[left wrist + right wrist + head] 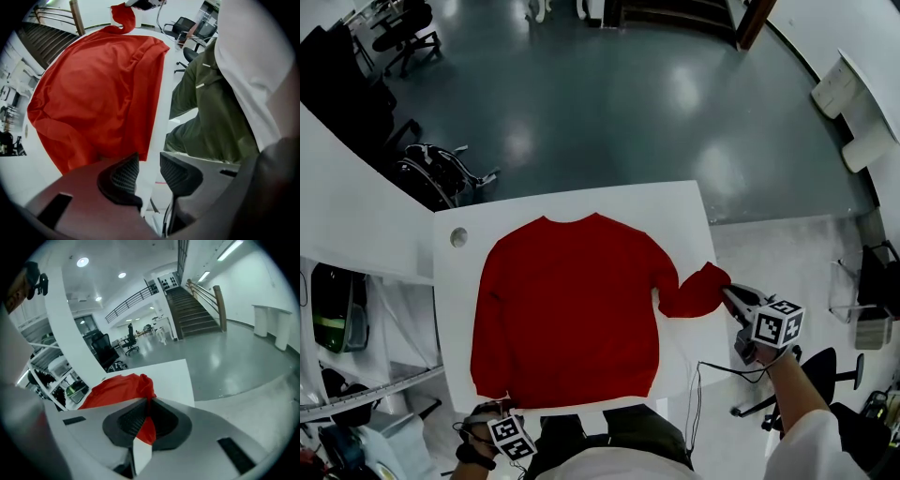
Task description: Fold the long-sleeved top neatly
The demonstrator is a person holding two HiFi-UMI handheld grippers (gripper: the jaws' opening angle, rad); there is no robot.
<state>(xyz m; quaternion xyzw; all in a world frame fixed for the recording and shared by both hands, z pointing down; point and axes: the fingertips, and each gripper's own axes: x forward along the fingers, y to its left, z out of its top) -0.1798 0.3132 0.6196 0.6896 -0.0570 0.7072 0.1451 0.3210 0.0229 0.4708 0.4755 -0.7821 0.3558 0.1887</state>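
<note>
1. Red long-sleeved top: spread flat on the white table, with its hem just beyond the left gripper's fingers.
2. Right gripper: jaws clamped on the bunched sleeve at the table edge. The cuff's end is hidden between the pads.
3. Left gripper: jaws slightly apart, with only bare table between them.
4. The other sleeve is hard to tell apart from the body of the top.
5. Room: glossy grey floor, staircase, office chairs.
</note>
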